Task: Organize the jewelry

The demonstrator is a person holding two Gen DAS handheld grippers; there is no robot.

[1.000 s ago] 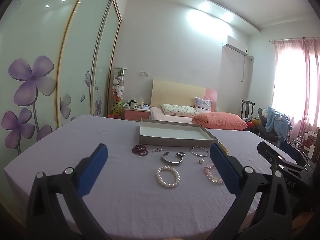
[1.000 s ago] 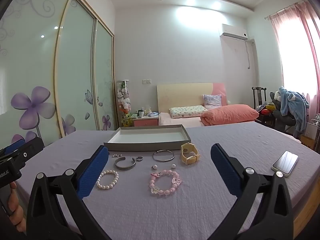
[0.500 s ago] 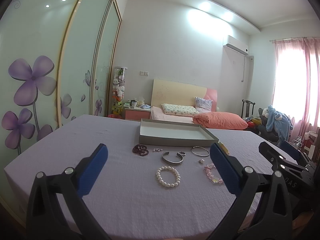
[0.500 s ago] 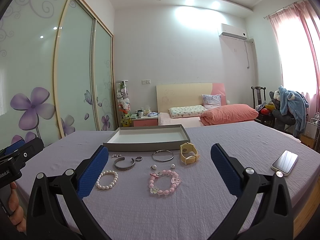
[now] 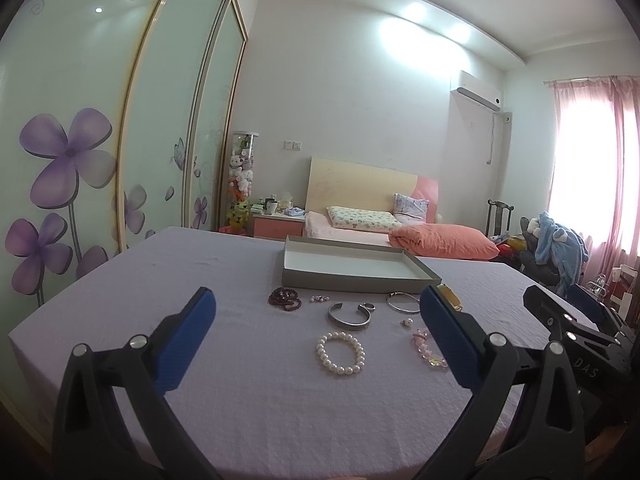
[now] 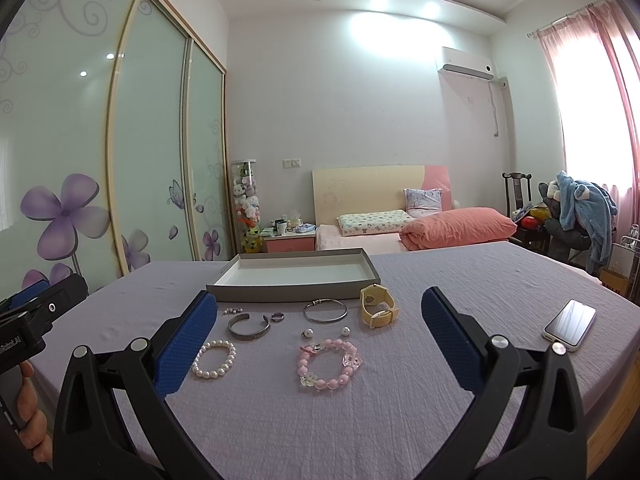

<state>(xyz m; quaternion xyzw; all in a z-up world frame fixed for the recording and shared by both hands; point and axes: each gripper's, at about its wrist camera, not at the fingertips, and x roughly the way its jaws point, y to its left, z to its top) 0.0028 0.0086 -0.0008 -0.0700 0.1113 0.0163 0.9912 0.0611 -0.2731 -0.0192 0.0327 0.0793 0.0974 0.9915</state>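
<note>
Jewelry lies on a lilac bedspread in front of a shallow grey tray (image 5: 352, 280) (image 6: 280, 293) with a white floor. Nearest are a white pearl bracelet (image 5: 340, 353) (image 6: 214, 359) and a pink bead bracelet (image 6: 329, 363) (image 5: 428, 350). Behind them lie a silver cuff (image 5: 349, 316) (image 6: 249, 326), a thin silver bangle (image 5: 403, 302) (image 6: 325, 311), a small ring (image 6: 277, 317), two loose earrings (image 6: 307, 333), dark red beads (image 5: 285, 299) and a yellow watch (image 6: 378, 306). My left gripper (image 5: 316, 344) and right gripper (image 6: 318, 344) both hang open above the near edge, holding nothing.
A phone (image 6: 569, 324) lies face up at the bedspread's right edge. The other gripper's black body shows at the right (image 5: 576, 336) and left (image 6: 32, 316), with a hand (image 6: 28, 412) on it. A second bed (image 6: 400, 228), nightstand and wardrobe doors stand behind.
Both views have shifted only slightly; the jewelry sits a touch lower and nearer in the left wrist view. Nothing was picked up or moved.
</note>
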